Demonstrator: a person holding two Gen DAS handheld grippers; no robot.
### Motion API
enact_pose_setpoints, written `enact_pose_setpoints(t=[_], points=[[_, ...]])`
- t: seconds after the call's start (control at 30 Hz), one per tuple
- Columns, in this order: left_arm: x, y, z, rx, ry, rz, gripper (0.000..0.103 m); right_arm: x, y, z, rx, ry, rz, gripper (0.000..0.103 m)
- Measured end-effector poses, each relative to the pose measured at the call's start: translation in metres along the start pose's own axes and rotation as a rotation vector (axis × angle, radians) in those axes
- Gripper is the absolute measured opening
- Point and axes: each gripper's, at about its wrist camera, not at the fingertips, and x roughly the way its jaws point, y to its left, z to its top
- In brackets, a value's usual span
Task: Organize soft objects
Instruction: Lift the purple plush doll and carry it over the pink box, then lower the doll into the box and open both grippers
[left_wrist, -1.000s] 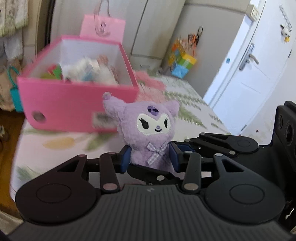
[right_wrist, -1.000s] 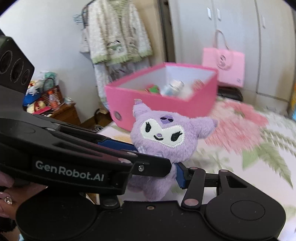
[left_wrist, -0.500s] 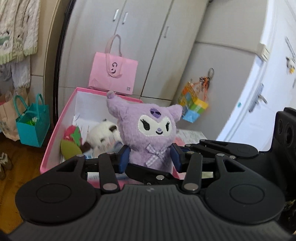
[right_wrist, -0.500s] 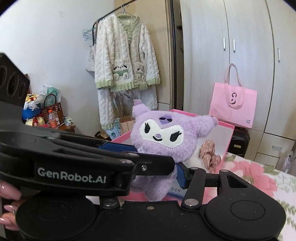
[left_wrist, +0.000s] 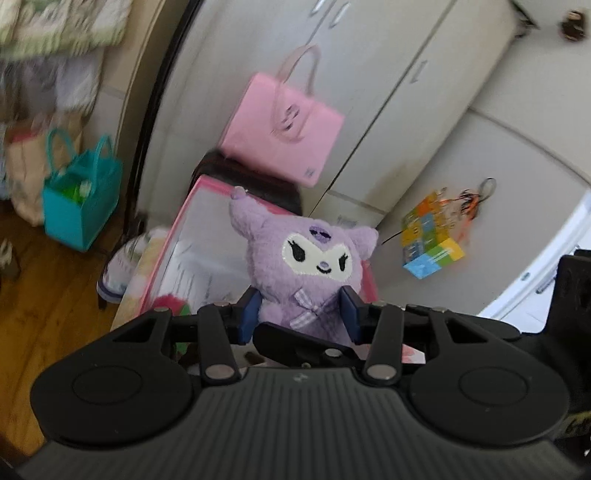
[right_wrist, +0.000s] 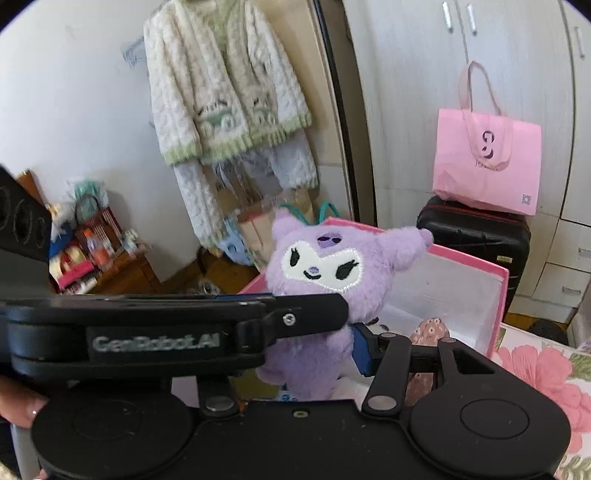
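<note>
A purple plush toy (left_wrist: 306, 266) with a white face and a checked bow hangs in the air above the pink box (left_wrist: 173, 236). My left gripper (left_wrist: 300, 314) is shut on its body, both blue pads pressing its sides. My right gripper (right_wrist: 310, 350) holds the same plush (right_wrist: 321, 266) from its other side. Its right pad (right_wrist: 364, 350) presses the toy, and its left pad is hidden behind the left gripper's black body (right_wrist: 155, 341). The pink box (right_wrist: 502, 295) is white inside and holds a brown plush (right_wrist: 428, 328) and a red and green toy (left_wrist: 173, 301).
A pink tote bag (right_wrist: 487, 158) rests on a black suitcase (right_wrist: 476, 236) against the wardrobe behind the box. A teal bag (left_wrist: 81, 199) stands on the wooden floor, a knitted cardigan (right_wrist: 225, 92) hangs at the left, and the floral bed cover (right_wrist: 543, 369) lies at the right.
Both grippers have carried the purple plush from over the bed to above the open pink box. The left view has rolled, and the floor beside the box now shows.
</note>
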Motion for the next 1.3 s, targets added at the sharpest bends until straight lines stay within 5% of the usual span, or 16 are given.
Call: enact_pose_setpoints(t=[0.27,0.4,0.67,1.07,1.3], points=[[0.024,0.020,-0.001,-0.078,0.082,0.037,0.045,0.032,-0.012,0.002,0.003,0.107,-0.006,0.058],[0.008,0.012,-0.005,-0.019,-0.001,0.074,0.047,0.027,-0.013,0.001,-0.018,0.099,-0.014,0.061],[-0.039,-0.013,-0.027,0.099,-0.078,0.073,0.050,-0.032,-0.006,-0.026,-0.098,-0.046,-0.043,0.066],[-0.101,-0.055,-0.076,0.232,-0.118,0.046,0.056,-0.113,-0.002,-0.080,-0.020,-0.189,-0.066,0.066],[-0.135,-0.078,-0.092,0.316,-0.158,0.031,0.059,-0.154,0.004,-0.104,-0.027,-0.249,-0.150,0.067]])
